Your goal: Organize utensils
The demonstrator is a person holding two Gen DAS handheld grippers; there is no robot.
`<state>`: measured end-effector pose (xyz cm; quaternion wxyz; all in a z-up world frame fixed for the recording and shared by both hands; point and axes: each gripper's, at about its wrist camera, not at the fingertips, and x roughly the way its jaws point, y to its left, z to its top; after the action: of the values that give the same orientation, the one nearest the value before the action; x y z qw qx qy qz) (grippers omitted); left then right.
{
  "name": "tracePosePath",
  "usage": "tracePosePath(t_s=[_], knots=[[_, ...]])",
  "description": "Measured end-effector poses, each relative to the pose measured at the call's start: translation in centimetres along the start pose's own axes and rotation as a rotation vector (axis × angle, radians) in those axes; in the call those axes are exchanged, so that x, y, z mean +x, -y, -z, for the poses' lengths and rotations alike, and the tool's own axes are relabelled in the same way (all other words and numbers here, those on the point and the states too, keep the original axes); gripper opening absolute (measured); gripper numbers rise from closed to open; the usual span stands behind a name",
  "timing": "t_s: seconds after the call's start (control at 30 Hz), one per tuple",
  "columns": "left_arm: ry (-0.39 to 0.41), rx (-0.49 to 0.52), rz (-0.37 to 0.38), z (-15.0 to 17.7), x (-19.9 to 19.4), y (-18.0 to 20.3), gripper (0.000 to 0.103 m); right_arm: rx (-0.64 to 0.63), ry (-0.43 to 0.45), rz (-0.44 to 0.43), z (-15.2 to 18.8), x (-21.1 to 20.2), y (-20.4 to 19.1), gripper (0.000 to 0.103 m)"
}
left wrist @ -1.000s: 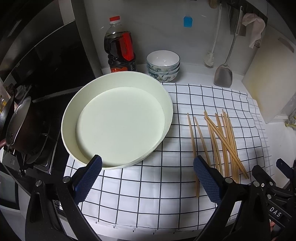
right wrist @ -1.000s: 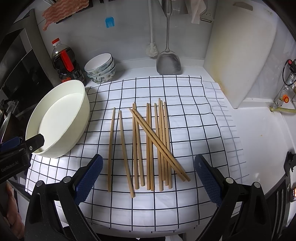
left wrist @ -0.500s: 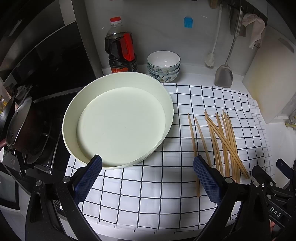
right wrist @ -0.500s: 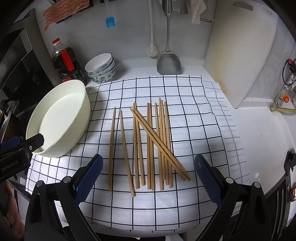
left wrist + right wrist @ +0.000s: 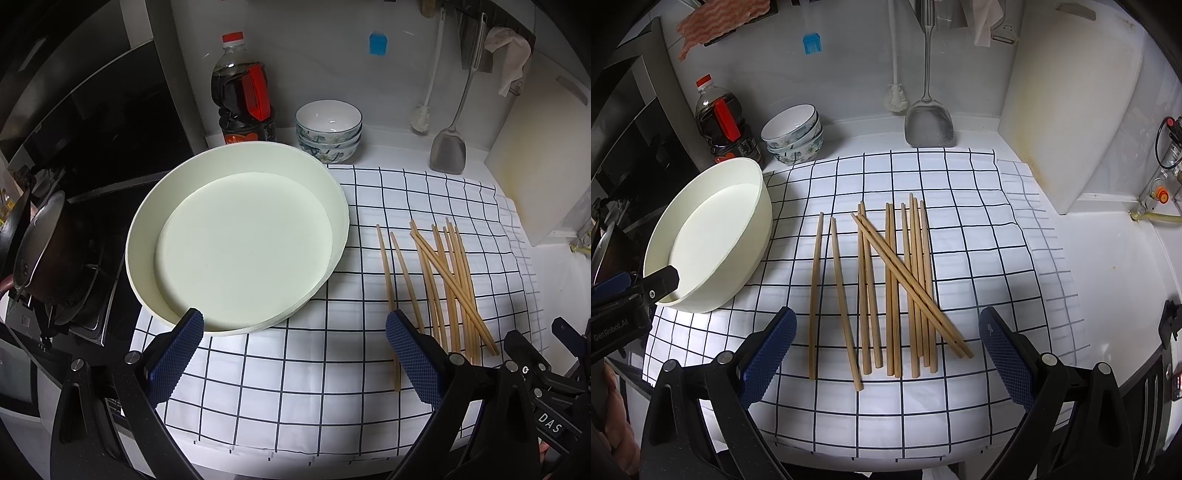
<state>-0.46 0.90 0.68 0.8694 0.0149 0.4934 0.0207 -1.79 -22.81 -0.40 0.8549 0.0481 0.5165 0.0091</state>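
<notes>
Several wooden chopsticks [image 5: 892,284] lie loose on a white checked cloth [image 5: 975,236], two of them crossed diagonally over the others. They also show at the right in the left wrist view as chopsticks [image 5: 447,280]. A big round cream basin [image 5: 236,240] stands empty at the cloth's left edge, seen too as the basin [image 5: 713,236]. My left gripper [image 5: 293,349] is open, hanging near the basin's front rim with nothing between its fingers. My right gripper [image 5: 888,343] is open above the near ends of the chopsticks.
A dark sauce bottle [image 5: 243,107] and stacked patterned bowls [image 5: 328,131] stand at the back. A metal spatula [image 5: 929,122] and a brush hang on the wall. A white cutting board [image 5: 1067,107] leans at the right. A stove with a pot [image 5: 40,251] is at the left.
Both views have shifted only slightly; the right gripper has dipped a little closer to the chopsticks. Nothing on the cloth has moved.
</notes>
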Motion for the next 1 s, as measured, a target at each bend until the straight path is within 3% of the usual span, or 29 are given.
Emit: tracePosePath(t_s=[0.73,1.0], knots=[[-0.003,-0.001,0.005,0.3,0.1,0.3,0.097,-0.004,-0.005,-0.008,0.2,0.0,-0.5,0.095],[-0.024,0.004,0.034,1.4,0.8,1.4,0.097,0.009,-0.009,-0.017,1.1,0.3,1.0,0.094]])
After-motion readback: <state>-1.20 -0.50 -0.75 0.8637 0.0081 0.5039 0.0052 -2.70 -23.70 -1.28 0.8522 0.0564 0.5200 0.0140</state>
